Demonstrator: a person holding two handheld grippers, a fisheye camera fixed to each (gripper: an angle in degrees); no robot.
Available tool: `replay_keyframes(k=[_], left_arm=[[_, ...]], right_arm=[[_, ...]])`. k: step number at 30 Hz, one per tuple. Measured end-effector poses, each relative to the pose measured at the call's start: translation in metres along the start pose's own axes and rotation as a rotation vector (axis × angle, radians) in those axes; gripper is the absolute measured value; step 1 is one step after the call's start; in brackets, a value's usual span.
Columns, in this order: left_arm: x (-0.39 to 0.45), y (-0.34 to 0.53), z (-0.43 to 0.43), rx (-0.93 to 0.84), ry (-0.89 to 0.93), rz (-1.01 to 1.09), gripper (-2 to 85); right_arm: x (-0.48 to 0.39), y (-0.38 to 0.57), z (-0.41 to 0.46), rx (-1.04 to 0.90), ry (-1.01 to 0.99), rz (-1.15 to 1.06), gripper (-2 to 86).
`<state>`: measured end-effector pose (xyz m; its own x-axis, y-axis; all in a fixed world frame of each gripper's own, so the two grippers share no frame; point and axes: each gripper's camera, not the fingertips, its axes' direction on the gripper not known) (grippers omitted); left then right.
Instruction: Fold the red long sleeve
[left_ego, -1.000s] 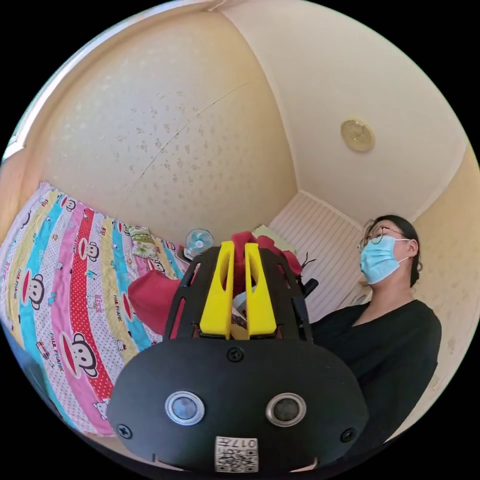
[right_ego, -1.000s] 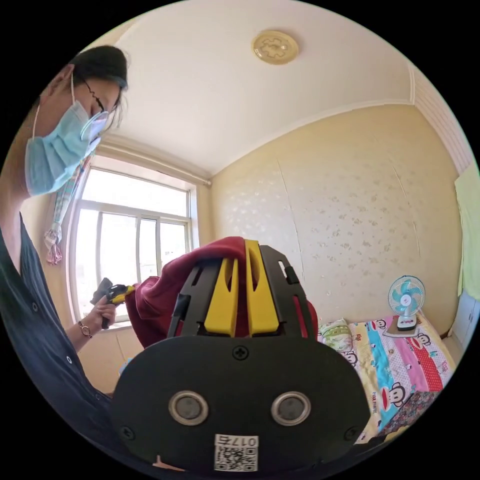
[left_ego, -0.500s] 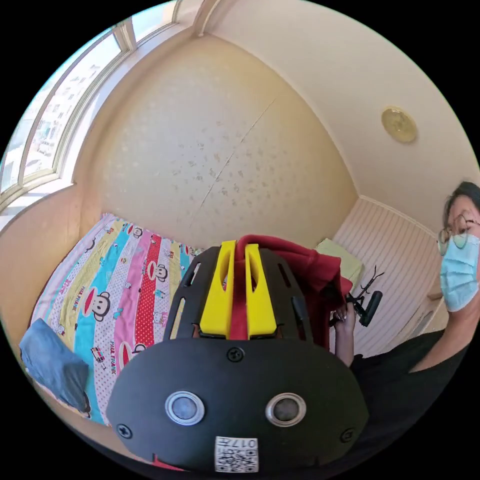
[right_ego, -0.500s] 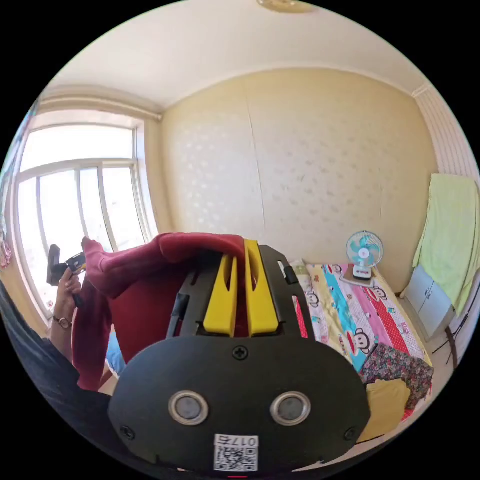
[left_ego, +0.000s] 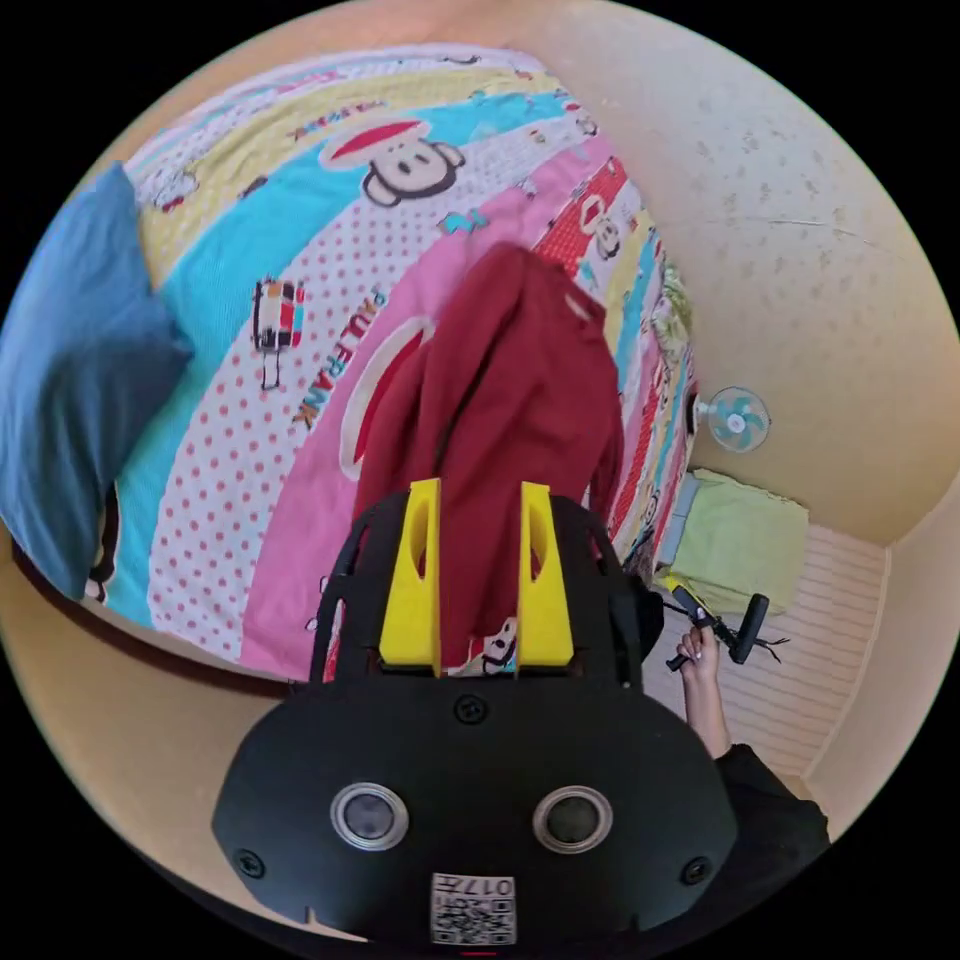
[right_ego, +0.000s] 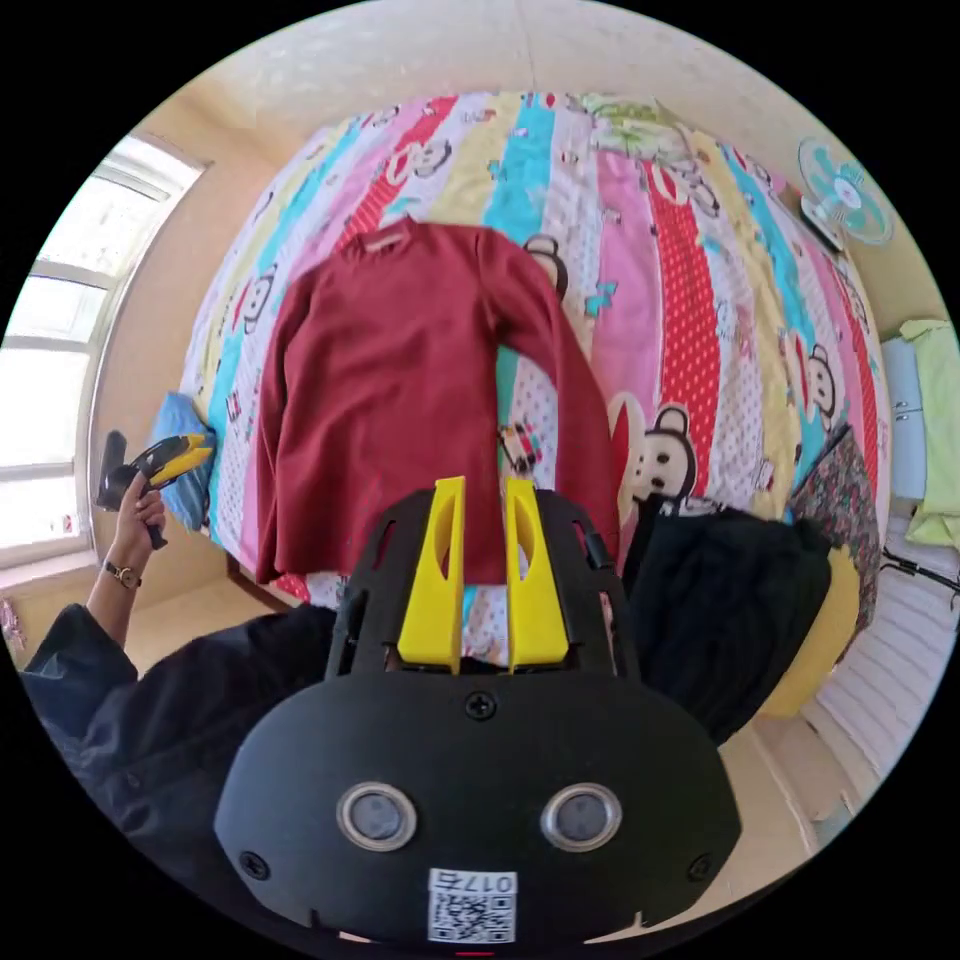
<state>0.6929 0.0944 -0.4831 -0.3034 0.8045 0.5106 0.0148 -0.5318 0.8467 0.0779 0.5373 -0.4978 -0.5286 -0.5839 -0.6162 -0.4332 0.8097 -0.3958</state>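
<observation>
Shirt lying flat, face up on cartoon bedsheet | left gripper and right gripper both gaping, empty | we are judging next — pinching one sleeve cuff, folding inward, keeping cloth smooth.

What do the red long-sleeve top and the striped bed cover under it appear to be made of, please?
The red long-sleeve top looks like a soft matte knit, lying limp with a ribbed neckline. The striped cartoon-print bed cover seems to be thin printed cotton, matte and smooth; the exact fibre is unclear.

I see the red long sleeve spread flat, front up, on the bed, collar toward twelve o'clock, sleeves down its sides.
</observation>
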Motion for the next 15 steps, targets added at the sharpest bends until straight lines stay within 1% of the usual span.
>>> replay_keyframes(k=[2, 4, 5, 6, 7, 8, 10, 11, 12, 14, 15], left_arm=[[-0.021, 0.023, 0.031, -0.093, -0.050, -0.018, 12.8], [-0.032, 0.048, 0.074, -0.243, -0.171, 0.005, 11.7], [-0.033, 0.053, 0.083, -0.270, -0.200, 0.028, 11.1], [-0.030, 0.061, 0.090, -0.246, -0.254, 0.074, 9.3], [-0.025, 0.064, 0.087, -0.211, -0.319, 0.086, 7.7], [-0.023, 0.063, 0.086, -0.215, -0.345, 0.082, 7.0], [-0.017, 0.048, 0.078, -0.329, -0.369, 0.090, 4.9], [-0.016, 0.042, 0.072, -0.365, -0.356, 0.096, 4.7], [-0.014, 0.033, 0.048, -0.393, -0.301, 0.132, 4.1], [-0.012, 0.032, -0.028, -0.163, -0.363, 0.174, 3.4], [-0.020, 0.038, -0.088, 0.025, -0.452, 0.129, 3.4]], right_arm=[[0.004, 0.028, 0.031, -0.143, -0.008, 0.056, 6.8], [0.010, 0.044, 0.040, -0.211, -0.022, 0.119, 6.7], [0.015, 0.052, 0.042, -0.242, -0.037, 0.168, 6.7], [0.018, 0.055, 0.043, -0.258, -0.045, 0.193, 6.7], [0.023, 0.059, 0.046, -0.294, -0.065, 0.242, 6.5], [0.027, 0.061, 0.048, -0.335, -0.090, 0.281, 6.4], [0.031, 0.059, 0.049, -0.385, -0.103, 0.313, 6.3], [0.033, 0.056, 0.048, -0.408, -0.102, 0.332, 6.3], [0.034, 0.054, 0.047, -0.415, -0.107, 0.341, 6.2], [0.035, 0.045, 0.041, -0.413, -0.165, 0.368, 6.2], [0.035, 0.043, 0.040, -0.408, -0.179, 0.373, 6.1]])
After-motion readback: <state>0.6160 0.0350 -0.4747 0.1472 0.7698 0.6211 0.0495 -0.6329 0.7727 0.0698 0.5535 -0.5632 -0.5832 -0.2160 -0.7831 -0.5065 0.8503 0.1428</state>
